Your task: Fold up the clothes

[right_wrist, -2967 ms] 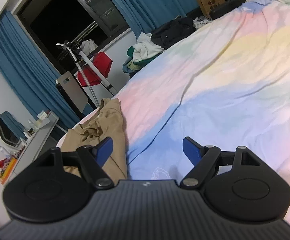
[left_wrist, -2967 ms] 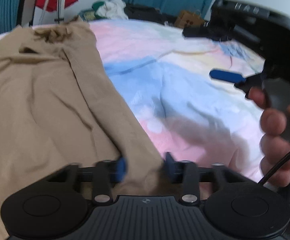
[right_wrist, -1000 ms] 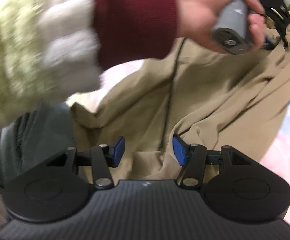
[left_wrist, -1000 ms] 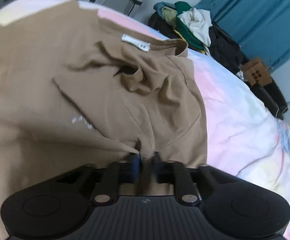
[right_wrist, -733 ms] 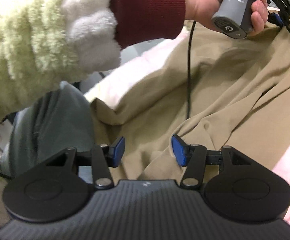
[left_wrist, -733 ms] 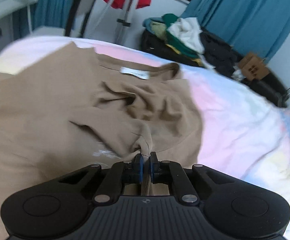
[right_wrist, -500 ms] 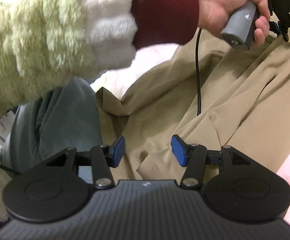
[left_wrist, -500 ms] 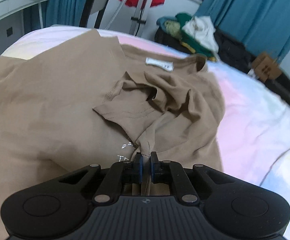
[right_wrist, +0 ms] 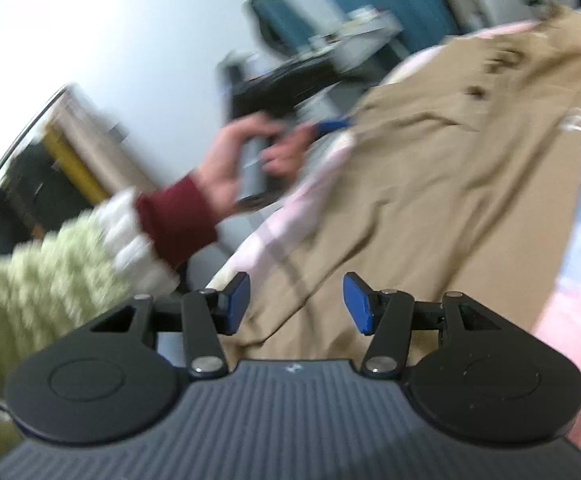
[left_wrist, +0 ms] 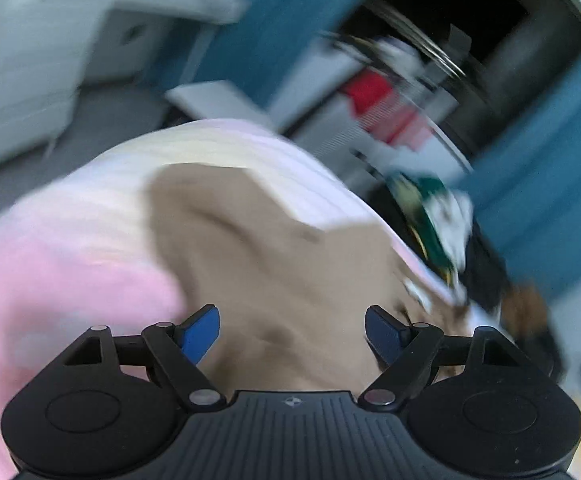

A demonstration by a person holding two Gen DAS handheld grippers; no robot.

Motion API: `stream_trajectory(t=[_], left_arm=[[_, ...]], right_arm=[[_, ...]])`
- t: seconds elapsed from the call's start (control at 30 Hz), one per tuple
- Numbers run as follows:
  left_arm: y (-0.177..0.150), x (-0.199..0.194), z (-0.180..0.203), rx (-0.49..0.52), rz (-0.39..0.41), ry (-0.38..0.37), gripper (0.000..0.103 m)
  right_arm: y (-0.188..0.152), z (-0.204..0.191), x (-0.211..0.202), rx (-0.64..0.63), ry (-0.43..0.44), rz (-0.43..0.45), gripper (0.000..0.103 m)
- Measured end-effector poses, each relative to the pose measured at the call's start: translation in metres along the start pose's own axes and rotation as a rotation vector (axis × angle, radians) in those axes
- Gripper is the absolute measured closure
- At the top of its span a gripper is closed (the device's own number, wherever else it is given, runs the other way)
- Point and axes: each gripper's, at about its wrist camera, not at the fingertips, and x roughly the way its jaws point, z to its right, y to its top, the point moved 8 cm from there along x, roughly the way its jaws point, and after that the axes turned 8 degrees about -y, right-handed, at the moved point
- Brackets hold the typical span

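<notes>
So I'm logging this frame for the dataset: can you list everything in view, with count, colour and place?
T-shirt: one, tan, spread on the bed, below both grippers.
Bed cover: one, pastel pink, cream and blue, under the T-shirt.
Curtains: blue, along the far wall; count unclear from blur.
Clothes pile: one heap, green, white and black, past the bed's far edge.
Red item: one, on a stand near the window; too blurred to name.
Desk: one, pale, against the wall.
Left gripper: black with blue pads, jaws open over the T-shirt.
Right gripper: same, jaws open at the T-shirt's near edge.
Left hand: gripping the left gripper's handle; maroon cuff, fluffy green-white sleeve.
</notes>
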Motion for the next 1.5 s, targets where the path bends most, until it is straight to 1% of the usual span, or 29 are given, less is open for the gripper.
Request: stream_trajectory(t=[0.1,0.17,0.27,0.4,0.43,0.5,0.53,0.57,0.6,0.67,0.77,0.9,1.03,1.1,1.17,1.23,1.37,1.47,1.5], left_arm=[[0.019,0.006,-0.041,-0.171,0.032,0.003,0.024],[0.022,0.018,-0.051,-0.18,0.055,0.023,0.025],[0.024,0.039,-0.057,-0.204,0.057,-0.027,0.026],[0.034,0.05,-0.041,-0.069,0.092,0.007,0.026],[0.037,0.053,-0.037,-0.035,0.1,0.016,0.028],[0.043,0.059,-0.028,0.032,0.118,0.033,0.039],[0.045,0.061,-0.024,0.066,0.126,0.041,0.065],[0.048,0.064,-0.02,0.1,0.135,0.049,0.087],[0.051,0.067,-0.016,0.134,0.144,0.058,0.095],[0.056,0.073,-0.007,0.202,0.161,0.075,0.098],[0.064,0.08,0.007,0.306,0.186,0.101,0.099],[0.054,0.08,0.065,0.52,0.2,0.166,0.099],[0.027,0.085,0.143,0.722,0.205,0.192,0.099],[0.006,0.093,0.186,0.816,0.199,0.186,0.099],[-0.019,0.105,0.227,0.892,0.186,0.168,0.099],[-0.052,0.122,0.264,0.957,0.163,0.14,0.099],[-0.126,0.167,0.311,1.078,0.088,0.104,0.099],[-0.17,0.201,0.319,1.153,0.039,0.112,0.099],[-0.179,0.212,0.318,1.142,0.02,0.117,0.099]], right_arm=[[0.005,0.019,0.005,0.079,-0.057,0.006,0.048],[0.006,0.024,0.01,0.095,-0.076,0.006,0.048],[0.007,0.028,0.018,0.105,-0.101,0.003,0.048],[0.007,0.034,0.029,0.111,-0.127,-0.011,0.048],[0.007,0.036,0.032,0.113,-0.131,-0.015,0.048],[0.007,0.039,0.035,0.12,-0.134,-0.018,0.048],[0.007,0.041,0.036,0.125,-0.134,-0.019,0.048],[0.008,0.043,0.039,0.131,-0.134,-0.019,0.048],[0.009,0.045,0.041,0.138,-0.134,-0.02,0.048],[0.012,0.047,0.044,0.148,-0.134,-0.019,0.048],[0.018,0.044,0.046,0.145,-0.126,0.002,0.048],[0.022,0.043,0.04,0.161,-0.125,0.042,0.048],[0.023,0.045,0.028,0.178,-0.153,0.087,0.048],[0.024,0.051,0.019,0.215,-0.163,0.116,0.048],[0.025,0.059,0.01,0.26,-0.172,0.145,0.048],[0.027,0.069,-0.001,0.312,-0.184,0.18,0.048],[0.03,0.089,-0.017,0.387,-0.215,0.245,0.048],[0.032,0.105,-0.024,0.403,-0.265,0.259,0.048],[0.031,0.111,-0.024,0.406,-0.283,0.254,0.048]])
